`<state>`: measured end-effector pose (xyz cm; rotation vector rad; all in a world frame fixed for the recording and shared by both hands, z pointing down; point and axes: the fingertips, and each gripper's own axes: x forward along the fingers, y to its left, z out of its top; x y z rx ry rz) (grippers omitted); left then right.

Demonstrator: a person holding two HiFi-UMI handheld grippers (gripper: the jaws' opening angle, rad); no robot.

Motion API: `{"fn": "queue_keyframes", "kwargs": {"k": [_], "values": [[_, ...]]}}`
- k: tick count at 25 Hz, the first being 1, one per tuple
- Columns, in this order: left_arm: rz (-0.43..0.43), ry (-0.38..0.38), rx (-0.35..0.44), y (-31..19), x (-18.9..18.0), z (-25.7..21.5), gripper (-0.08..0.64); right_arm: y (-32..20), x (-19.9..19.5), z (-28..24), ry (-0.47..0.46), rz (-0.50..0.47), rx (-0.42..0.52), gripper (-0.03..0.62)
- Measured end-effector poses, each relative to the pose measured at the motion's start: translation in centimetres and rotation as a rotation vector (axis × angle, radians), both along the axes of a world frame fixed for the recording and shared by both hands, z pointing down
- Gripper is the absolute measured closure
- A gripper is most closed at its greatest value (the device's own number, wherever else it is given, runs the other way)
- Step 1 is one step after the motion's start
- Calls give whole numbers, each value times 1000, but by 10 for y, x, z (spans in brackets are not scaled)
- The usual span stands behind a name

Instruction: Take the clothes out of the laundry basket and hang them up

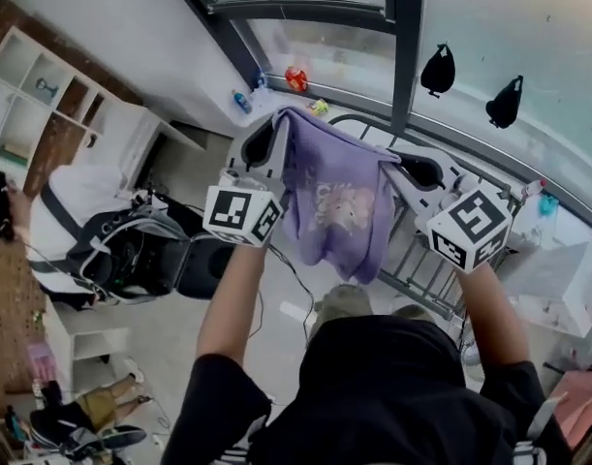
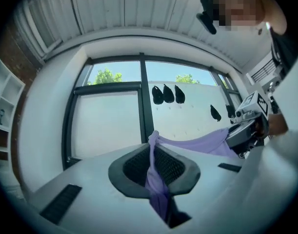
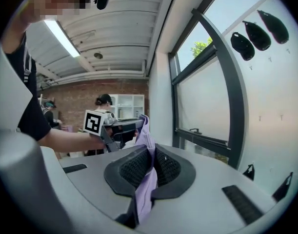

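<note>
The ribbed black rubber fingers (image 2: 131,167) of the left gripper (image 2: 152,147) are pressed tight on a bunched, rope-like edge of a soft lilac top (image 1: 334,201). The matching fingers (image 3: 127,169) of the right gripper (image 3: 149,152) are clamped the same way on the opposite edge, with thin cloth trailing down through the narrow slot between them. Both grippers are smooth, rounded grey shells held up by bare forearms, just in front of the tall window (image 1: 404,46) with its dark, straight metal frame. The top is stretched between the two grips and hangs in loose folds on the room side of the window, showing a faded pale print on its front. Directly under it, close against the foot of the window, stands a drying rack (image 1: 421,269) of thin grey metal bars. Several small dark teardrop shapes (image 1: 437,69) sit high on the pale glass of the window, above and to the right of the top.
</note>
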<state>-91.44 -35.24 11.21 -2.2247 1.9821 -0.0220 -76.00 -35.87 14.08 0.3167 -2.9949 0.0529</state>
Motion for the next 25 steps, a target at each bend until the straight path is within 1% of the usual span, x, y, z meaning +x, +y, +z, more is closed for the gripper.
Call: {"fn": "queue_keyframes", "kwargs": {"k": [3,6,9,13,17,22,24,25], "values": [[99,10,-62,-48,-7,27,538,-39,-4,21,53,115,-18,581],[201,10,-131,-91,-3,55,538,-74,2,45,100,238,-59,581],[273,-3,-192,-127,0,82,538,-104,6,68,137,321,-108,581],[327,-7,-271,-166,0,125,538,-139,7,102,194,408,-154,581],[359,-3,-370,-202,-2,178,538,-171,4,149,260,474,-199,581],[397,-36,-517,-240,-2,263,538,-205,3,232,344,527,-264,581],[413,-43,-575,-253,-1,297,538,-218,6,265,378,560,-287,581],[420,-59,-600,-260,0,314,538,-225,7,280,389,579,-297,581]]}}
